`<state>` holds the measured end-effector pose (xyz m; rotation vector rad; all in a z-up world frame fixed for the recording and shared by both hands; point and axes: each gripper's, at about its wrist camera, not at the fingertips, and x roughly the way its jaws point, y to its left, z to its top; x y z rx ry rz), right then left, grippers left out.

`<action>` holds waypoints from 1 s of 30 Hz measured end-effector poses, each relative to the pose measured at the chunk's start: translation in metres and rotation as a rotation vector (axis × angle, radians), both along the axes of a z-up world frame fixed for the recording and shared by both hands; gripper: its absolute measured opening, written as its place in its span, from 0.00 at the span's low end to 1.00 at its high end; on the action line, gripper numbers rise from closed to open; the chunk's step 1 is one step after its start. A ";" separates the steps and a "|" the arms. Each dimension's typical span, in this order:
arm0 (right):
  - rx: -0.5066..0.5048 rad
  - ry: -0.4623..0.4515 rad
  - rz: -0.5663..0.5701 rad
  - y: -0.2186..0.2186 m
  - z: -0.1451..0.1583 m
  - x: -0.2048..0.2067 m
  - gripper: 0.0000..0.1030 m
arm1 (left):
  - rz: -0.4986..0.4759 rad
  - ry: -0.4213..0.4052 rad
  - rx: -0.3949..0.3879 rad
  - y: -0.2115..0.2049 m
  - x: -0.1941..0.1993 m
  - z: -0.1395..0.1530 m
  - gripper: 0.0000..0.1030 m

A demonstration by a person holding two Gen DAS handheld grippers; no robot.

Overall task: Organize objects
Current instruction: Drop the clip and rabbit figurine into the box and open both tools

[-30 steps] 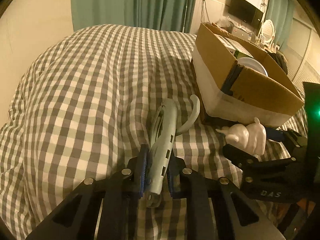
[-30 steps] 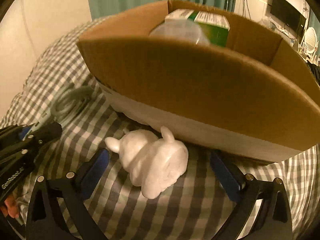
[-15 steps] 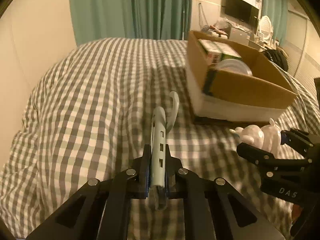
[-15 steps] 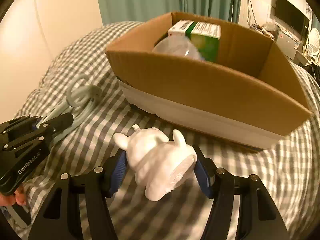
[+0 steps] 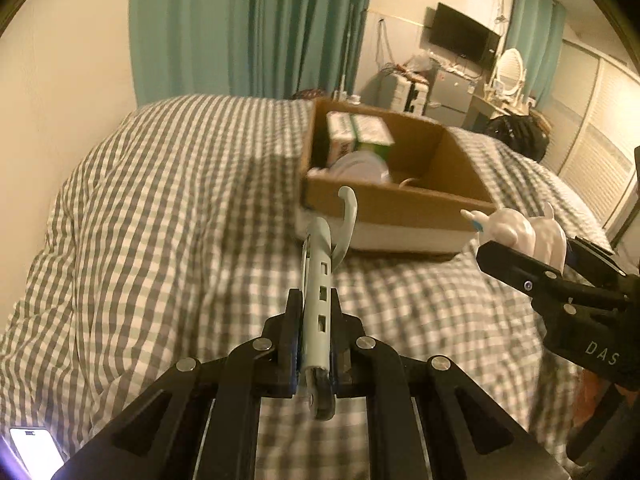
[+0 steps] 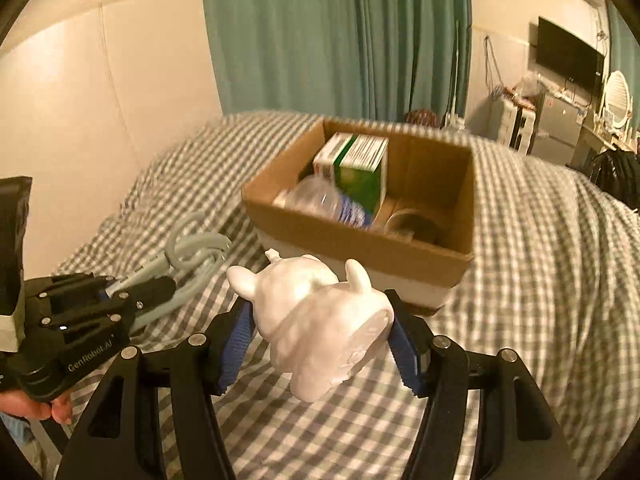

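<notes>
My left gripper [image 5: 314, 320] is shut on a pale blue-grey folding hanger [image 5: 320, 276] whose hook [image 5: 349, 216] points up; it hangs above the checked bedspread. In the right wrist view the same hanger [image 6: 188, 260] sticks out of the left gripper [image 6: 132, 292] at the left. My right gripper [image 6: 320, 320] is shut on a white animal figurine [image 6: 320, 320], lifted off the bed; the figurine [image 5: 520, 232] also shows at the right of the left wrist view. Ahead stands an open cardboard box [image 6: 432, 256] holding a green carton [image 6: 360, 172], a plastic bottle [image 6: 328, 200] and a round lid.
The checked bedspread [image 5: 160, 208] covers the bed around the box [image 5: 400, 200]. A lit phone [image 5: 34, 448] lies at the lower left. Teal curtains [image 6: 320, 40], a wall TV [image 5: 464, 36] and cluttered furniture stand behind the bed. A hand [image 6: 32, 404] holds the left gripper.
Both grippers rose off the bed and pulled back from the box: the hanger and the figurine are lifted. The right gripper went from wide open around the figurine to shut on it.
</notes>
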<state>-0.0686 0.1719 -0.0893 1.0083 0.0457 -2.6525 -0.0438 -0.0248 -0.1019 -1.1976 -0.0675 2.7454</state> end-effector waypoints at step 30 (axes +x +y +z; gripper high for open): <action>-0.011 0.156 -0.119 0.071 0.093 -0.125 0.60 | -0.175 0.189 -0.022 0.092 -0.135 0.094 0.10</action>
